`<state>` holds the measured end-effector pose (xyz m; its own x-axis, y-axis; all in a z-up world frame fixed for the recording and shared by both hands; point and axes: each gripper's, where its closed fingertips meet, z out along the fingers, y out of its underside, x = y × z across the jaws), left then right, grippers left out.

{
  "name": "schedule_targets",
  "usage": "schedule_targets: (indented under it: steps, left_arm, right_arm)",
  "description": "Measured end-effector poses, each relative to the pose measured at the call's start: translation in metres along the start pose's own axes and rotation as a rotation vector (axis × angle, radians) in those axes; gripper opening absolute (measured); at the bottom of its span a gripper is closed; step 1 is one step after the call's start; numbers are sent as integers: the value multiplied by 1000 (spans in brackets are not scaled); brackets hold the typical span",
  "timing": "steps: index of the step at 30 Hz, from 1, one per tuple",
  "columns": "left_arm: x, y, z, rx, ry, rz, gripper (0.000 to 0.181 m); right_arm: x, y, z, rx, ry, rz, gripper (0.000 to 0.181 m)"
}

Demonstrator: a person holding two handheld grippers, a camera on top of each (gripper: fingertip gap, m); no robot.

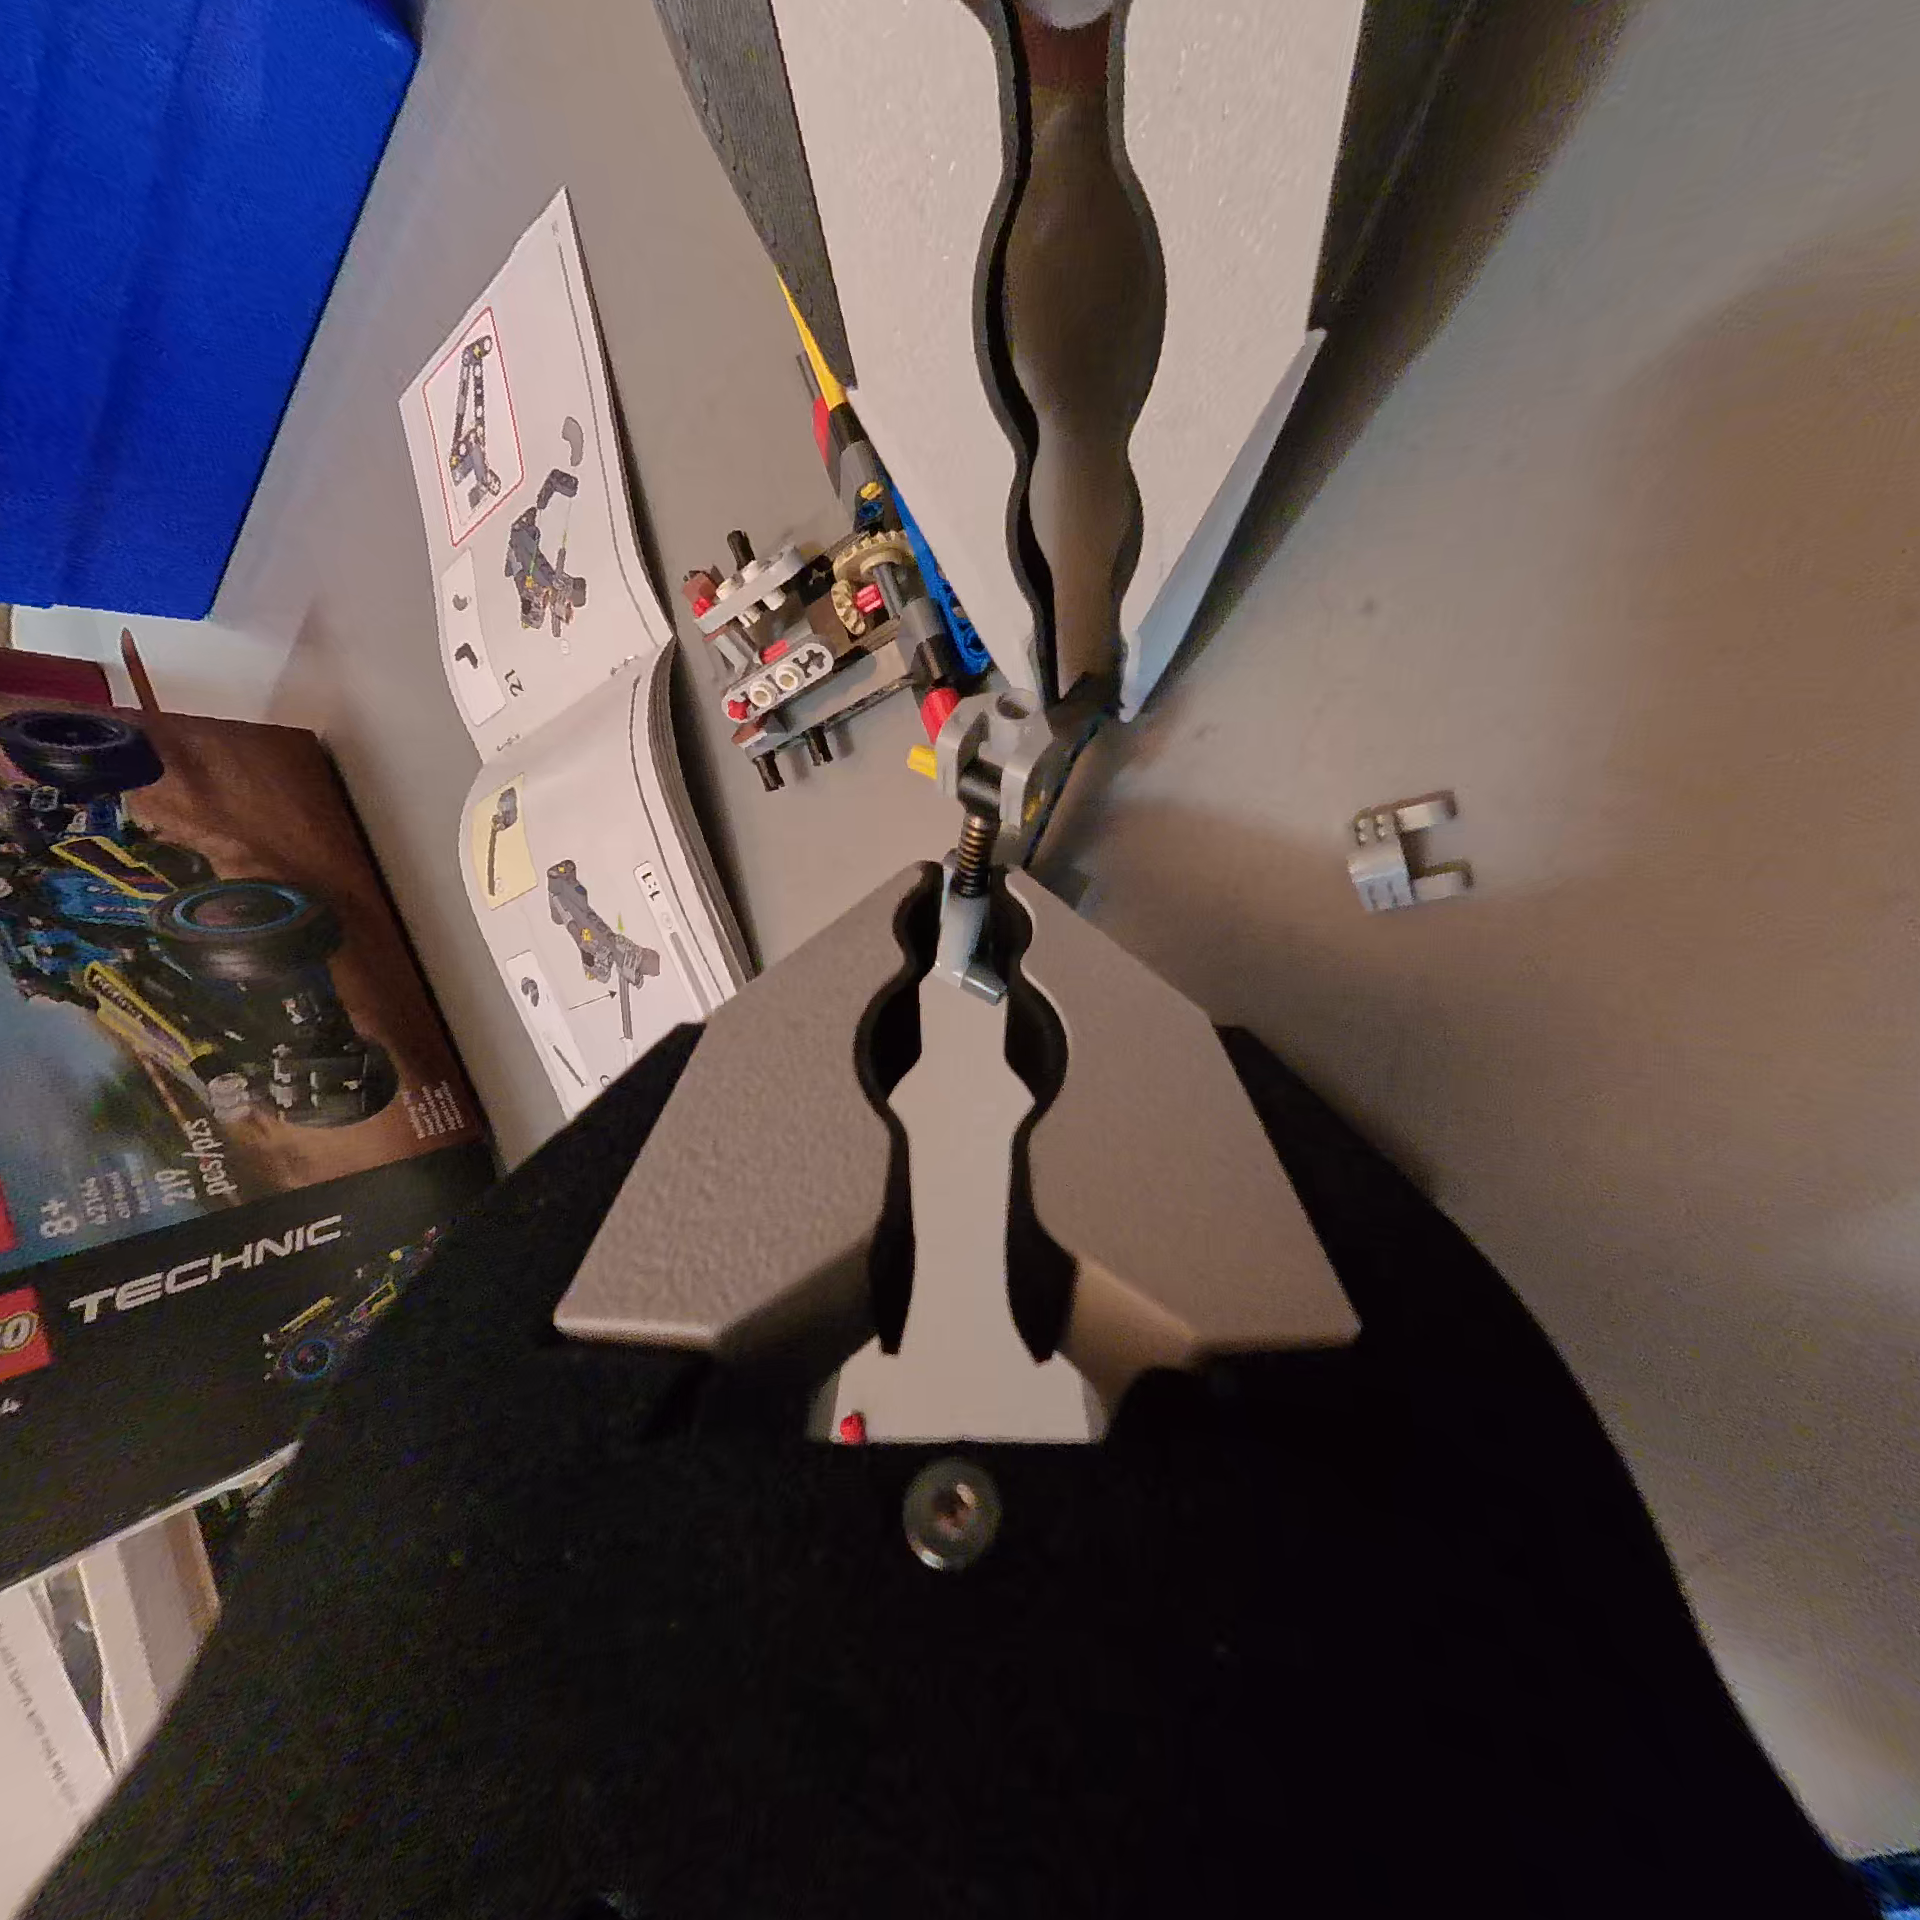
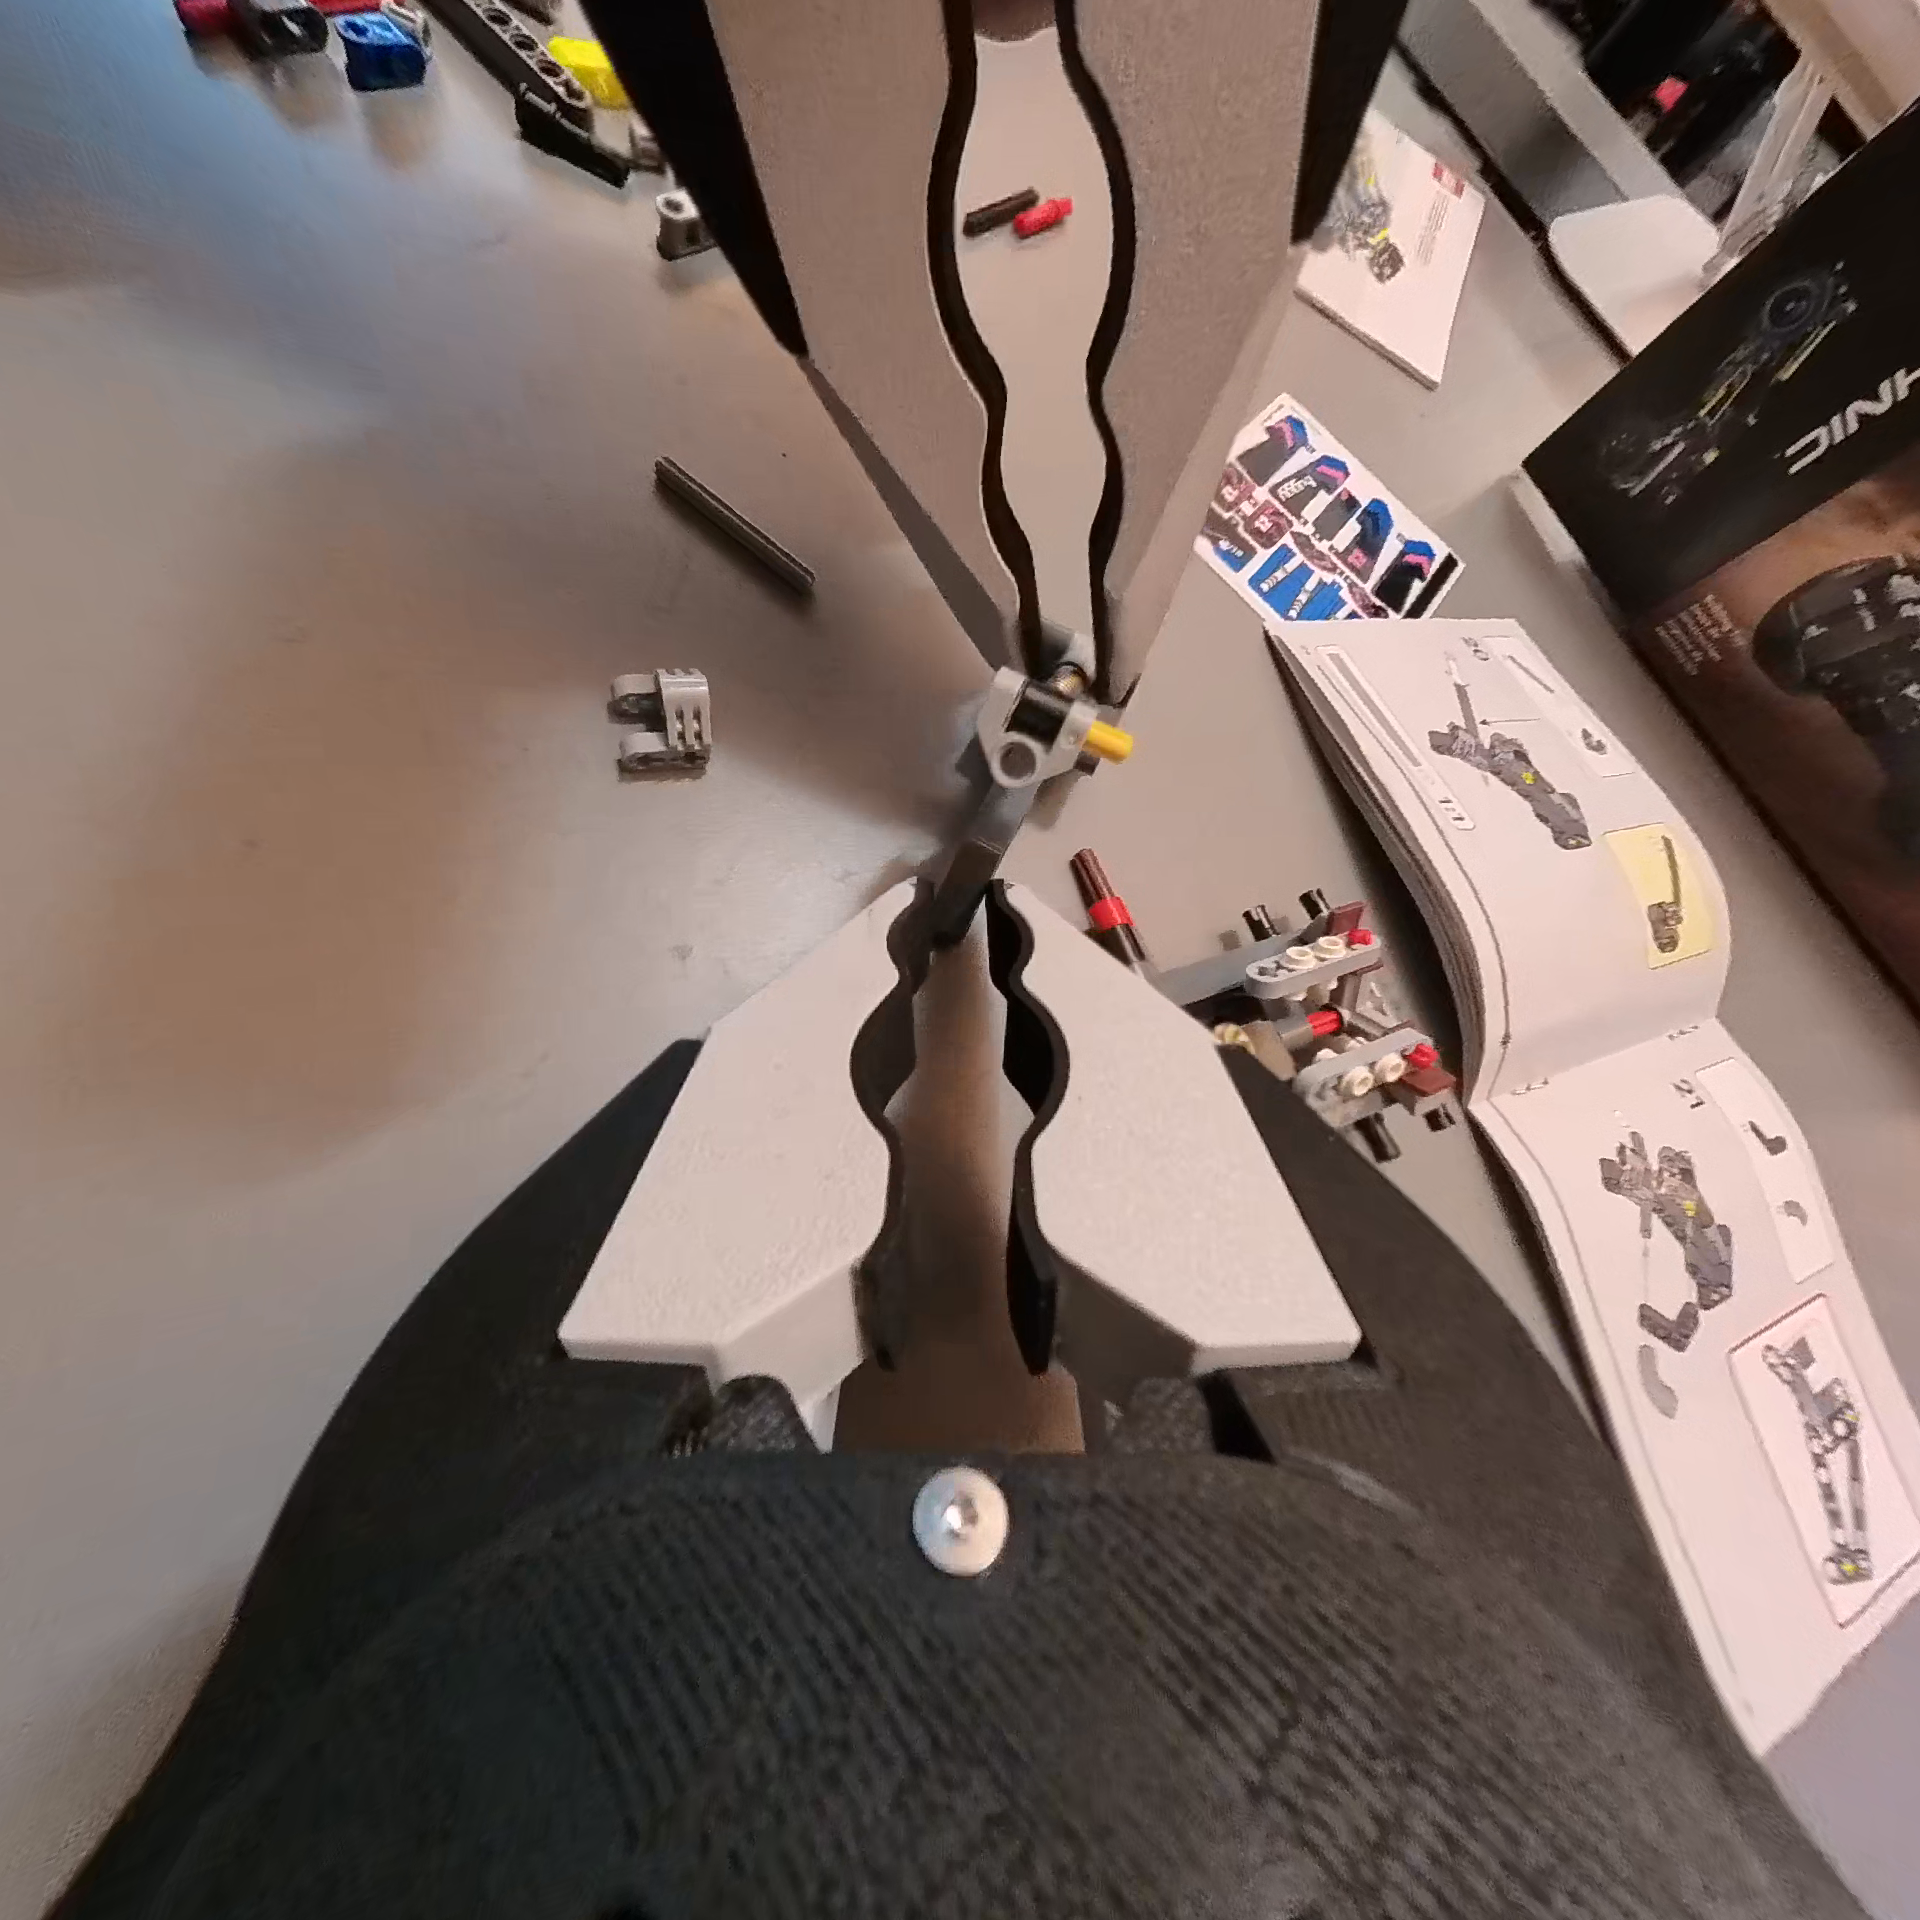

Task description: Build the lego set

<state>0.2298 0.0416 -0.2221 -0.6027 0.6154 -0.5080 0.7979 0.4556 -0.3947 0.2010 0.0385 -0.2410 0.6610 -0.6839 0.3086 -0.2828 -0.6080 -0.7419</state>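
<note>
both grippers pinch one small lego piece (image 1: 992, 774) between them, held above the grey worktop (image 1: 1558, 1039). the left gripper (image 1: 966, 914) is closed almost fully on the piece's light grey end; the right gripper (image 2: 961, 904) is closed just as narrowly on its dark stalk. the half-built model (image 1: 810, 649) lies just beside the piece, the open booklet (image 1: 551, 623) beyond it.

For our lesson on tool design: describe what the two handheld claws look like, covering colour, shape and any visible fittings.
Both look alike. The left claw and right claw each have two light grey wedge-shaped fingers lined with wavy black pads, on a black textured body fixed by a silver screw.
</note>
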Motion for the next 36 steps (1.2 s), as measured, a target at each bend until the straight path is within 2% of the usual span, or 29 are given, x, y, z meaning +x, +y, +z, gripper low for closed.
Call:
schedule_targets:
  steps: [6, 12, 14, 17, 22, 26, 30, 36]
  left_arm:
    - [1, -2, 0, 15, -20, -37, 15]
    - [1, -7, 2, 51, -43, -38, 10]
    - [-1, -8, 2, 55, -54, -33, 5]
    - [1, -10, 2, 64, -42, -40, 5]
    - [0, -3, -1, 48, -72, -66, 10]
    - [-1, -4, -8, 96, -111, -136, 10]
    - [0, 2, -16, 82, -179, -204, 7]
    - [16, -23, -28, 159, -176, -382, 17]
  right_arm:
    - [-11, -1, -2, -6, -75, 93, 9]
    - [-25, -3, -5, -12, -205, 208, 7]
    - [-27, -2, -5, -21, -205, 204, 3]
    - [-25, 0, -4, -29, -186, 194, 8]
    - [-25, -2, -5, -13, -190, 196, 9]
    - [-27, -3, -6, -11, -200, 185, 11]
    - [-23, -6, -11, 30, -198, 188, 11]
    - [-15, -7, -22, 79, -226, 241, 11]
